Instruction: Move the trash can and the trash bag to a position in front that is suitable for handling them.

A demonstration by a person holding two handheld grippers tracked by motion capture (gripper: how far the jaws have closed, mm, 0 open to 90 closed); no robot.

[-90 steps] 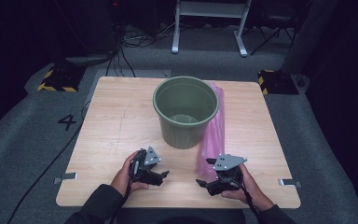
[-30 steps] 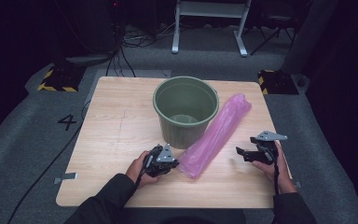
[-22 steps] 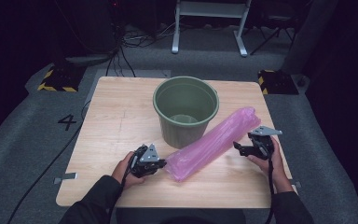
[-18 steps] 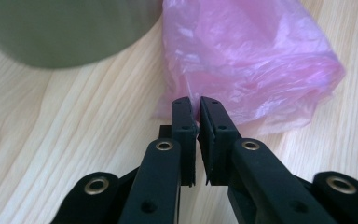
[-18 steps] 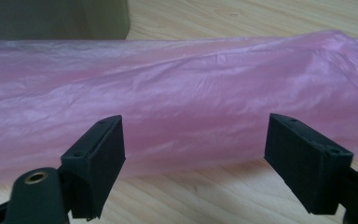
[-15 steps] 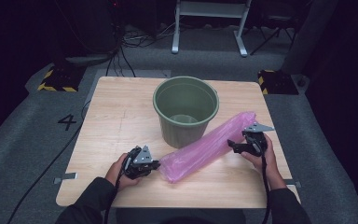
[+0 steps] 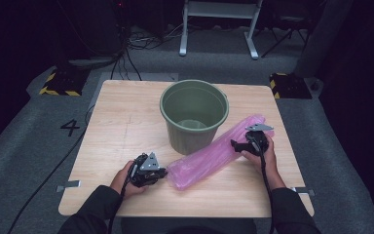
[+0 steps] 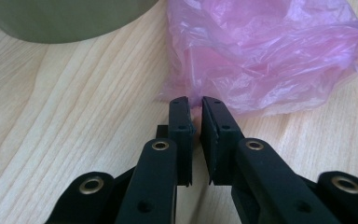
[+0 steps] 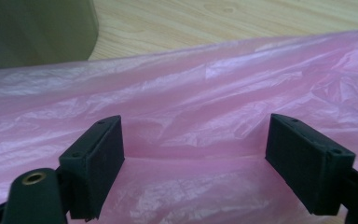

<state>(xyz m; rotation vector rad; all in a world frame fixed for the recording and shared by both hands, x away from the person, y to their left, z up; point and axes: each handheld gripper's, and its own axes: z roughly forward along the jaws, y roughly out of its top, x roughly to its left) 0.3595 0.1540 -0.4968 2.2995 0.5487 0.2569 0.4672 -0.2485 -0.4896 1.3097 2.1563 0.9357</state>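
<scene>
A long pink plastic bag [image 7: 214, 156] lies slanted on the wooden table [image 7: 121, 122], just right of and in front of an upright green bucket [image 7: 194, 114]. My left gripper [image 7: 163, 171] rests at the bag's near left end. In the left gripper view its jaws [image 8: 195, 100] stand a narrow slit apart, having just been opening, with the bag's edge [image 8: 261, 56] at their tips. My right gripper [image 7: 233, 145] sits at the bag's far right part. Its jaws [image 9: 196, 140] are wide open above the bag [image 9: 191, 88] without pressing it. The bucket's wall [image 9: 32, 32] is at the upper left there.
The bucket's base [image 8: 65, 18] is close beyond the left gripper. The table's front edge runs just behind both hands. On the grey floor lie cables, a painted 4 [image 7: 70, 127], two yellow-black striped blocks [image 7: 58, 83] [image 7: 289, 85] and a white stand [image 7: 219, 24] at the back.
The left gripper dragged the bag's near end left and towards me, laying it slanted. The right gripper moved left onto the bag's far part. The left jaws parted slightly.
</scene>
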